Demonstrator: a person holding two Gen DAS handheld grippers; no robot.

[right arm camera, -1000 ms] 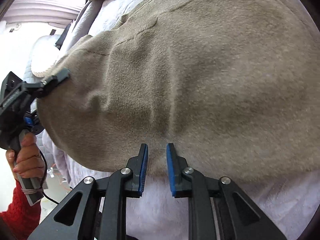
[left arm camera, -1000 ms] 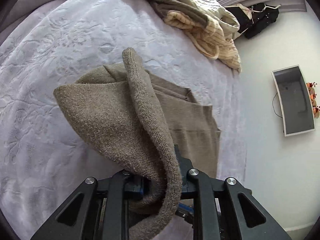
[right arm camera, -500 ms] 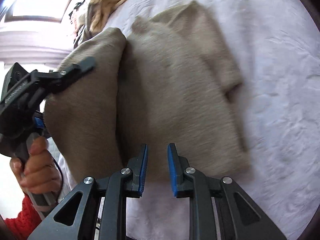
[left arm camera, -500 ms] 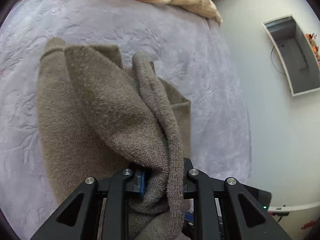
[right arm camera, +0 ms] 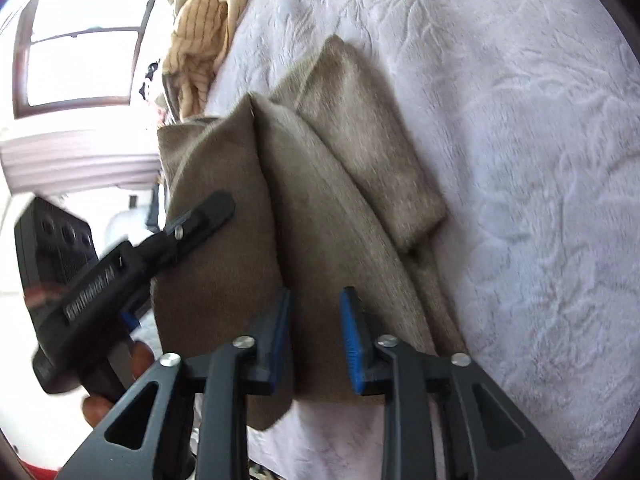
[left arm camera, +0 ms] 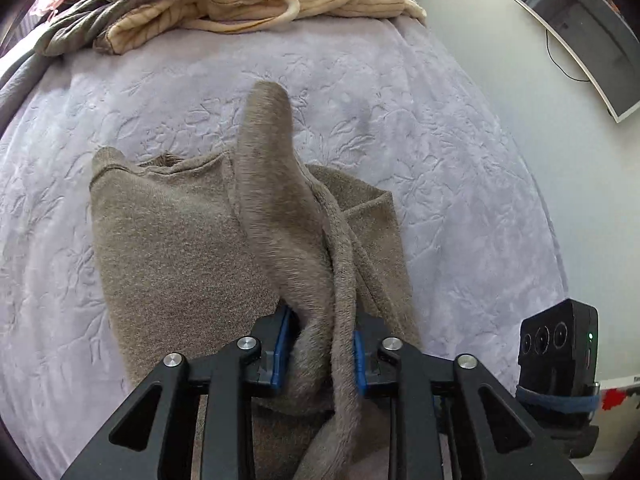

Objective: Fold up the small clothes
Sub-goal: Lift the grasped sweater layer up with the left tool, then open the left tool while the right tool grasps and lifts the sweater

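A taupe knit sweater lies partly folded on the lilac bedspread. My left gripper is shut on a bunched fold of the sweater, which rises up between its blue pads. In the right wrist view the sweater lies folded lengthwise with a sleeve on top. My right gripper is open, its fingers hovering just above the sweater's near edge, holding nothing. The left gripper shows at the left, clamped on the lifted flap.
A pile of cream and grey clothes lies at the far end of the bed, also in the right wrist view. A wall-mounted screen is at the right. A window is at the upper left.
The left gripper has carried the held fold across the sweater and lowered it. The right gripper has pulled back toward the near edge and opened slightly wider.
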